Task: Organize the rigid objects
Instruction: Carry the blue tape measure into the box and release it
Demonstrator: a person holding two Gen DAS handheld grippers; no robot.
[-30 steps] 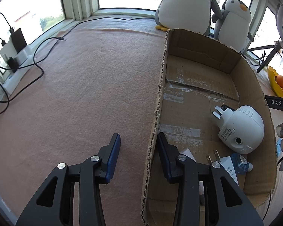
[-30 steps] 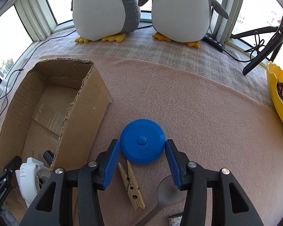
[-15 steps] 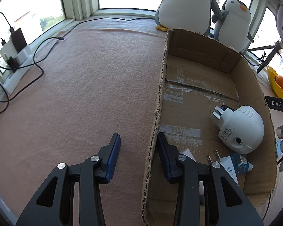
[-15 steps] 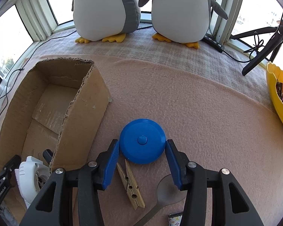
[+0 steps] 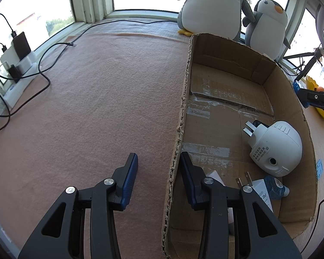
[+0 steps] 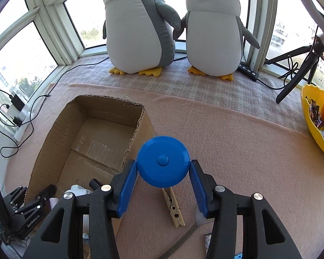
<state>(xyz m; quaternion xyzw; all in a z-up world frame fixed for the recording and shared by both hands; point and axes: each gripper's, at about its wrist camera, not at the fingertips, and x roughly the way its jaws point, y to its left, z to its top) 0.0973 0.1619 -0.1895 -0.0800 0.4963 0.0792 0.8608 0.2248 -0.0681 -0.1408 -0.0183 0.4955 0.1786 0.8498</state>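
Observation:
My right gripper [image 6: 163,166] is shut on a round blue tape measure [image 6: 163,159] and holds it above the pink carpet, just right of the open cardboard box [image 6: 97,138]. A wooden clothespin [image 6: 173,209] and a spoon [image 6: 197,219] lie on the carpet below it. My left gripper [image 5: 158,161] stands open astride the box's left wall [image 5: 177,142], one finger inside and one outside, with a gap to the outer finger. In the box [image 5: 226,116] lie a white plug-in device [image 5: 276,146], a small blue bottle [image 5: 275,186] and a white plug adapter [image 5: 259,191].
Two plush penguins [image 6: 140,28] [image 6: 213,34] stand by the window behind the box. A yellow bowl [image 6: 313,125] with oranges and a black tripod [image 6: 300,73] are at the right. Cables and a power strip [image 5: 17,73] lie along the left window.
My right gripper has risen with the blue tape measure, lifting it off the carpet and away from the clothespin. The left gripper has stayed where it was.

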